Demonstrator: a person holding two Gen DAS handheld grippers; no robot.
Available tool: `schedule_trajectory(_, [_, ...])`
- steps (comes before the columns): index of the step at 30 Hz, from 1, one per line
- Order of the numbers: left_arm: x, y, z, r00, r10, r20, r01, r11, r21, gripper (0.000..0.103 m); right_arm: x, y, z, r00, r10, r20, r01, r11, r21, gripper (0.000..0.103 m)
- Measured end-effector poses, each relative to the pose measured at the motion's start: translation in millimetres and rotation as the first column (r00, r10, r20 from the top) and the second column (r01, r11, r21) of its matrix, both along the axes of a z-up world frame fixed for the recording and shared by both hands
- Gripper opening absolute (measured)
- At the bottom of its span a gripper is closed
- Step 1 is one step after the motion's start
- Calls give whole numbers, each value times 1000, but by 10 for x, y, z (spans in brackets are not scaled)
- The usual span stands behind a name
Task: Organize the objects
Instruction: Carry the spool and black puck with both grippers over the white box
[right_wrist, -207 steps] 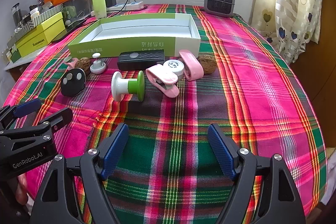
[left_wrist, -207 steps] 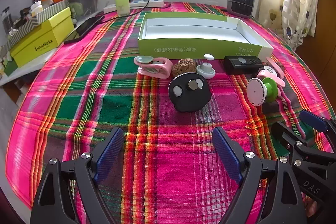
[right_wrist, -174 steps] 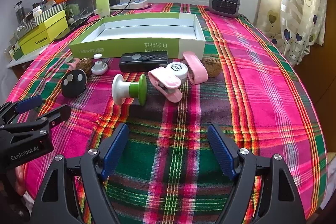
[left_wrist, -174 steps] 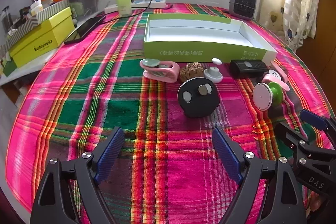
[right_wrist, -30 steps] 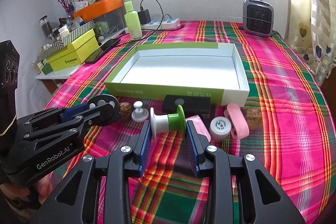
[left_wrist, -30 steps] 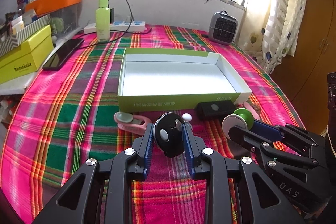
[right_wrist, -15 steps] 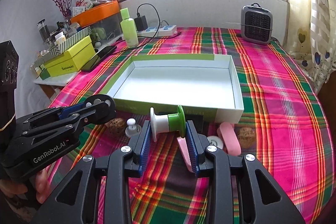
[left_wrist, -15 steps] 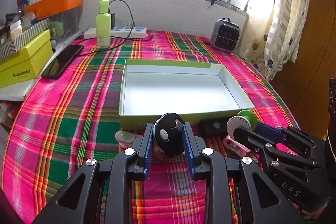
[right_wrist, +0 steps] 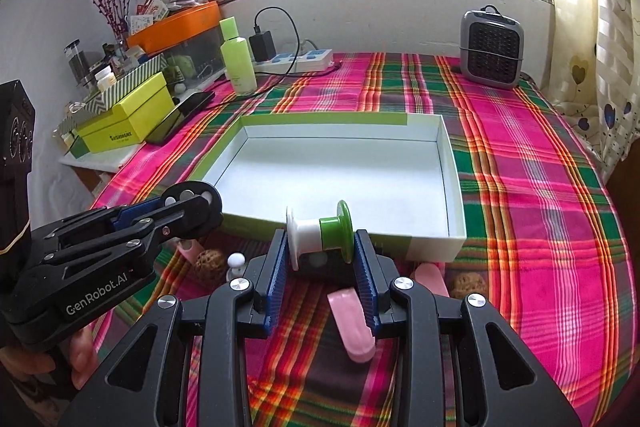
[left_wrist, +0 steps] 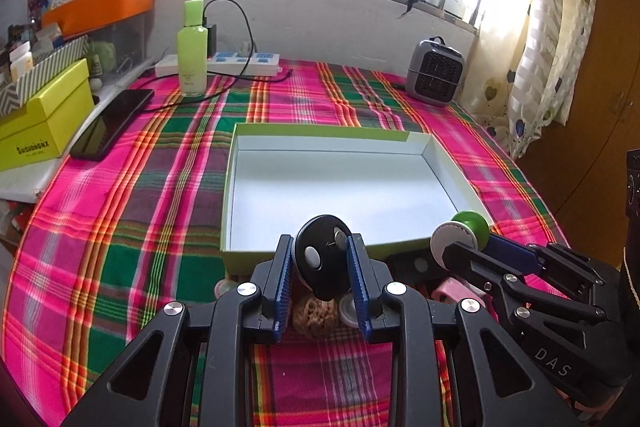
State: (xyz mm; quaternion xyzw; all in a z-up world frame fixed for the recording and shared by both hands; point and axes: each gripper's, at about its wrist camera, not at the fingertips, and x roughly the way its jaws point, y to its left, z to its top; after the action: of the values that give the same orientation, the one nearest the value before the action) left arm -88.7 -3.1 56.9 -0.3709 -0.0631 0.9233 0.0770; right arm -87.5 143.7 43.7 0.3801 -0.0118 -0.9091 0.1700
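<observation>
My left gripper (left_wrist: 322, 259) is shut on a black round remote (left_wrist: 322, 263) with pale buttons and holds it in the air just before the near wall of the open green-and-white box (left_wrist: 460, 187). My right gripper (right_wrist: 320, 243) is shut on a white-and-green spool (right_wrist: 320, 229), held lying sideways above the table near the box's (right_wrist: 454, 187) front wall. Each gripper shows in the other's view: the right one (left_wrist: 468, 239) at right, the left one (right_wrist: 188, 203) at left. The box is empty.
On the plaid cloth below lie walnuts (right_wrist: 466, 283) (left_wrist: 316, 311), pink clips (right_wrist: 354, 325), a white knob (right_wrist: 236, 263) and a black remote (left_wrist: 412, 263). Behind the box stand a green bottle (left_wrist: 192, 47), power strip (left_wrist: 240, 61), phone (left_wrist: 112, 123), yellow box (left_wrist: 44, 123) and small heater (right_wrist: 492, 45).
Both grippers, holding their objects, have risen and moved forward toward the box; the box now looks closer and more from above.
</observation>
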Motion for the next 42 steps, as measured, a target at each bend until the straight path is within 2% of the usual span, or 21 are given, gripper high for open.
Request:
schedule_trajectory(15, [-457,-77,-95,999,5,38,-6,1000,9,25,-450,-25,-3,1000,-9,4,9,1000,30,34])
schedule_trajectory(23, [-702,-90,-152,998,3,59,-4,1000,21,25,-778,5,-97,997,-11,71,11,1000,-1,34])
schedule_trajectory(31, [-941,-111,-222,996,4,85,-7,999,33,25,-1037,-44,-165,996,-19,89,16,999,33,34])
schedule_trajectory(42, [-1136,-116,-323,995,11,102,-10,1000,-8,25,-1264,-89,-275,993,-34,110,24,996,90,34])
